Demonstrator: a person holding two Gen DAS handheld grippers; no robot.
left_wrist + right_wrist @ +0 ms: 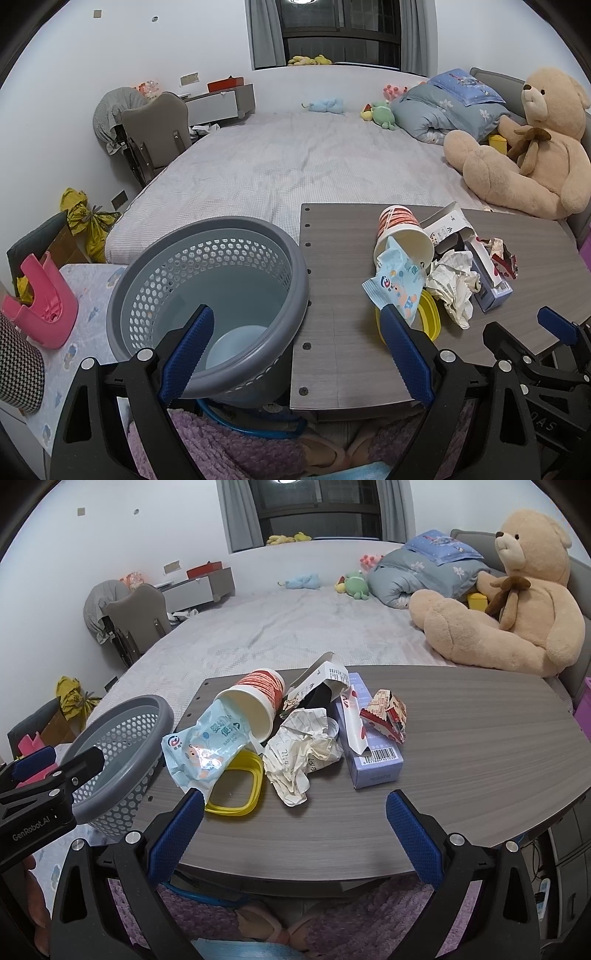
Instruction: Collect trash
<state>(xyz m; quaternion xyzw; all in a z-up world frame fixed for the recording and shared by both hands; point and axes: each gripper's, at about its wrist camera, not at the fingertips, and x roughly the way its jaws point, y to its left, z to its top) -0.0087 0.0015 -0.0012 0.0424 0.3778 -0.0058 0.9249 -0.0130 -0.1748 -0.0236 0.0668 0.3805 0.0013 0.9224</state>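
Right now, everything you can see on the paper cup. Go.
The paper cup lies on its side on the wooden board, mouth toward the camera and slightly left, base pointing at the bed. Outside: red-orange printed bands on white; inside plain white, looks empty. The rim looks intact. A light blue wipes packet overlaps the mouth's lower left edge; crumpled paper sits against its right side, a torn white carton just behind. No gripper touches it.

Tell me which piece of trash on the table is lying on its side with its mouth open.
The paper cup with red print, tipped toward the blue wipes packet. The crumpled paper, purple box and yellow lid have no such mouth.
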